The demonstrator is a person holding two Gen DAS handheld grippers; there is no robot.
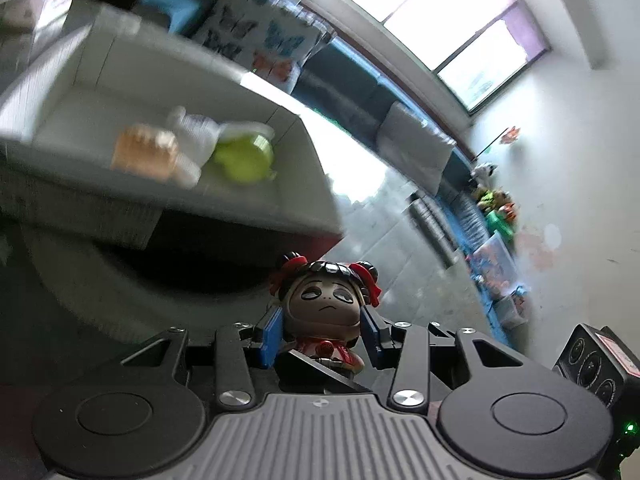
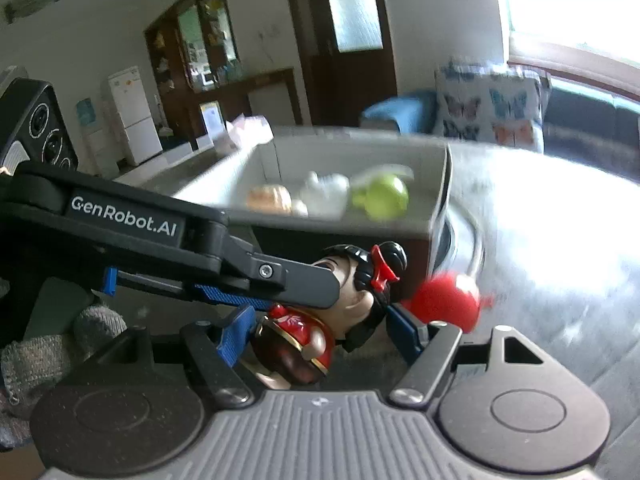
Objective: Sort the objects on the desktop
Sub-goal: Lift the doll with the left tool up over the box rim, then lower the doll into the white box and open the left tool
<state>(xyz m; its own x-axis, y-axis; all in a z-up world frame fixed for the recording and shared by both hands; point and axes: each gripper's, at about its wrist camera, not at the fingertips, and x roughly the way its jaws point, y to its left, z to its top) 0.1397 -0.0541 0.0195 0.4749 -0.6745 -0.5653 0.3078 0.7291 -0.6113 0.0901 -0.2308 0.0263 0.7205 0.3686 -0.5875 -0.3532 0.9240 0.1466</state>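
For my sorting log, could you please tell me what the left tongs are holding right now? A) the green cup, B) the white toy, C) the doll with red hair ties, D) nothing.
C: the left tongs are shut on the doll, their blue pads pressing both sides of its head, while the green cup and white toy lie in the box.

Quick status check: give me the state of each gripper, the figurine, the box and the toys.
left gripper: shut on the figurine's head.
right gripper: open, fingers either side of the figurine.
figurine: held off the table.
white box: open-topped, holding toys.
green toy: inside the box.
orange toy: inside the box.
red object: beside the right gripper, blurred.
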